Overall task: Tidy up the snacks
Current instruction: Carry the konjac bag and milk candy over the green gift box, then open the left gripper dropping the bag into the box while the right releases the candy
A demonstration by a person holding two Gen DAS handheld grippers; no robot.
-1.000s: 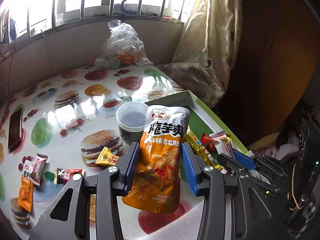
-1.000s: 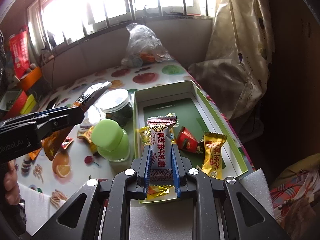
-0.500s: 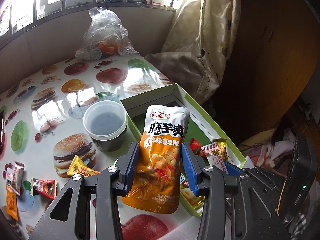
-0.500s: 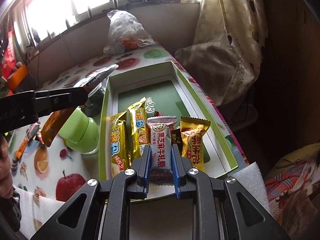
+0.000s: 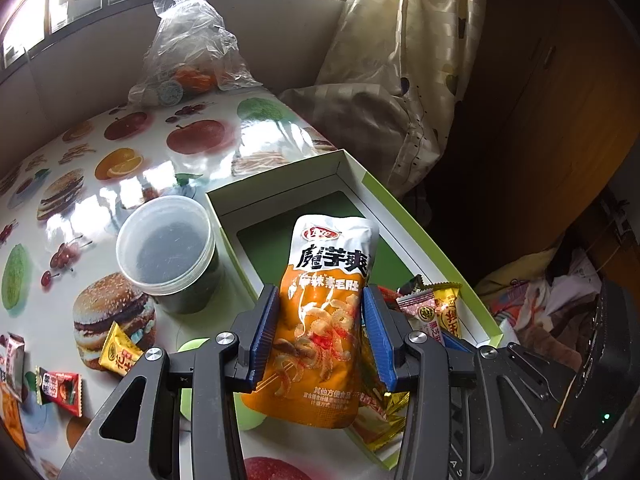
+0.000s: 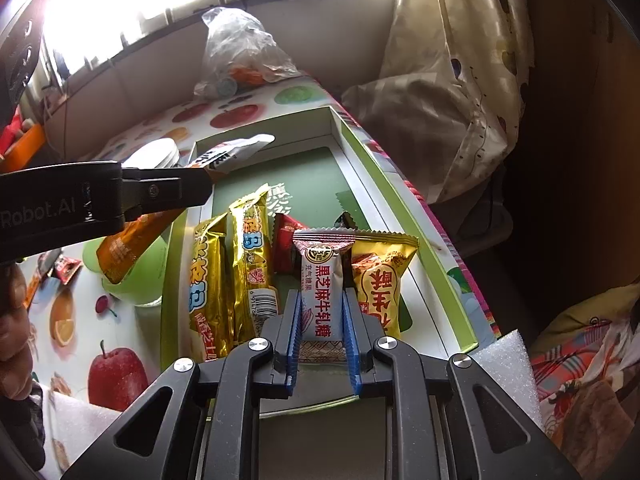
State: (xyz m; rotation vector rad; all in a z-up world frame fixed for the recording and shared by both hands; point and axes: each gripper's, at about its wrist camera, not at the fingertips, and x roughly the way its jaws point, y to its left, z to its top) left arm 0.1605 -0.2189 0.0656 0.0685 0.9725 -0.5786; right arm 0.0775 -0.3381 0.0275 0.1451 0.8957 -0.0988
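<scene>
My left gripper [image 5: 320, 328] is shut on an orange and white snack pouch [image 5: 324, 320], held over the near left part of the green-rimmed box [image 5: 440, 256]. It shows from the side in the right wrist view [image 6: 120, 200]. My right gripper [image 6: 322, 316] is shut on a white nougat bar [image 6: 322, 284] and holds it low over the box [image 6: 440, 280], between gold bars [image 6: 250, 264] and a yellow pack [image 6: 380, 276] lying inside. A red pack [image 6: 286, 240] lies further in.
A lidded round tub [image 5: 168, 248] and a green cup [image 6: 136, 276] stand left of the box. Loose snacks [image 5: 120, 352] lie on the fruit-print table at left. A plastic bag [image 5: 188, 52] sits by the wall. A curtain [image 5: 400, 80] hangs right.
Both grippers have moved forward over the box. The right gripper with the nougat bar has come lower among the snacks. The left gripper has swung right with the pouch.
</scene>
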